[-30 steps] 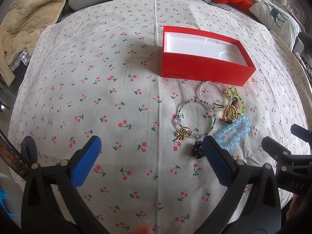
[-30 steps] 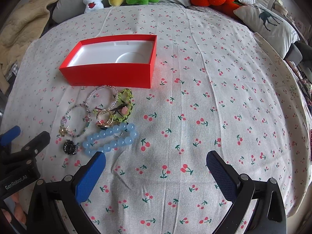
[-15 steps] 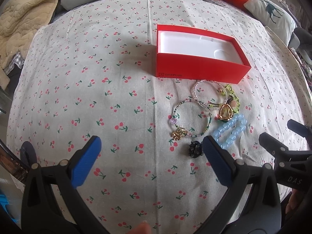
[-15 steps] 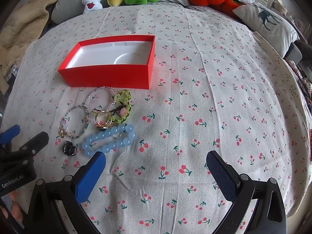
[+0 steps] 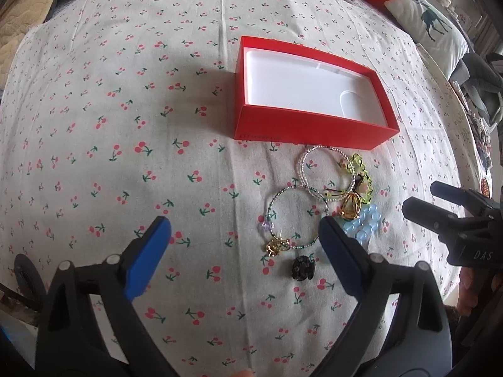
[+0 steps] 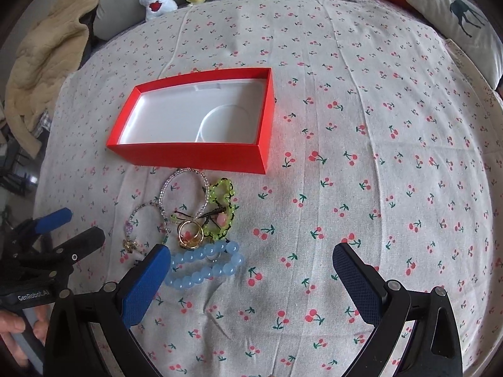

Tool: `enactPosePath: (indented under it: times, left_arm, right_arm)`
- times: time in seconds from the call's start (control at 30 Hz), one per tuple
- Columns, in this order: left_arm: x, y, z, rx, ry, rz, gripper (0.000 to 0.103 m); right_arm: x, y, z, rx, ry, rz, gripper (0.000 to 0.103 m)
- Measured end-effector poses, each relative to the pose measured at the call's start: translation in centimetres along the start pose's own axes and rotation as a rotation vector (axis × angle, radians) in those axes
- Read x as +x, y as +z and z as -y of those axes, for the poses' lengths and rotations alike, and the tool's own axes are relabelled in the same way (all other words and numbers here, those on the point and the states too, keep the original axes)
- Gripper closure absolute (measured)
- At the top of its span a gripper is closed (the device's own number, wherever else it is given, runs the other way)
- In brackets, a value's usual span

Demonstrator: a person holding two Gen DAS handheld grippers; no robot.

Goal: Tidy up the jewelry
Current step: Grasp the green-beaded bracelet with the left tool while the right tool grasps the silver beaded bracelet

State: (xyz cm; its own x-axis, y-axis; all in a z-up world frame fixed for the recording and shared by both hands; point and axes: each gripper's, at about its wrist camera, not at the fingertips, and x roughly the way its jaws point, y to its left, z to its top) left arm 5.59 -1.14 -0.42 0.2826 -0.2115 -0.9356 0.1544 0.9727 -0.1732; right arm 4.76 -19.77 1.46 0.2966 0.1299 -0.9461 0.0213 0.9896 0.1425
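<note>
Left wrist view: the left gripper (image 5: 243, 240) hangs over the cherry-print bedsheet (image 5: 125, 125) with its blue pads wide apart and closing; nothing is pinched. Between the fingers lie a thin green-beaded bracelet with gold charm (image 5: 294, 220) and a small dark bead cluster (image 5: 302, 267). Its right pad partly covers the pale blue chunky bead bracelet (image 5: 364, 221). Beyond sits the open red cardboard box with white insert (image 5: 309, 99), empty, with the jewelry pile just in front.

Right wrist view: the right gripper (image 6: 250, 270) is spread wide, holding nothing, only sheet between the pads. Its left pad sits just beside the pale blue bracelet's end. A gold ring (image 6: 190, 235), a lime-green beaded piece (image 6: 223, 210) and a clear-beaded bracelet (image 6: 185, 188) lie near the box.
</note>
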Motion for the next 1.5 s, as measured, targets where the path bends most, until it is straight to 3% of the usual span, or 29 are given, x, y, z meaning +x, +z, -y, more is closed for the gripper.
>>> enactPosePath:
  times: [0.07,0.13,0.3,0.47,0.67,0.83,1.1,1.5]
  left_arm:
    - [1.1,0.5,-0.5,-0.035,-0.048,-0.039,0.036]
    - [1.8,0.9,-0.7,-0.053,-0.106,-0.056,0.043]
    - [2.9,1.7,0.1,-0.018,-0.106,-0.077,0.059]
    - [3.9,2.4,0.4,0.008,-0.094,-0.1,0.076]
    - [5.2,2.5,0.9,0.047,-0.075,-0.122,0.08]
    - [5.9,2.7,1.1,0.09,-0.045,-0.124,0.081]
    - [6.0,2.9,2.6,0.187,0.052,-0.094,0.098]
    - [3.4,3.1,1.3,0.147,0.038,-0.026,0.099]
  right_arm:
    - [0.5,0.7,0.4,0.022,0.03,-0.012,0.0]
    - [0.8,1.4,0.6,0.044,0.072,-0.019,0.007]
    - [1.8,2.7,0.4,0.08,0.201,-0.027,0.048]
    - [2.7,3.4,-1.2,0.074,0.265,-0.035,0.069]
    - [4.4,4.1,-2.3,0.081,0.261,-0.065,0.078]
    - [5.5,4.5,-2.2,0.087,0.22,-0.078,0.079]
    - [6.7,4.7,-2.7,0.071,0.164,-0.086,0.094]
    - [4.0,4.8,-1.6,0.092,0.177,-0.018,0.097]
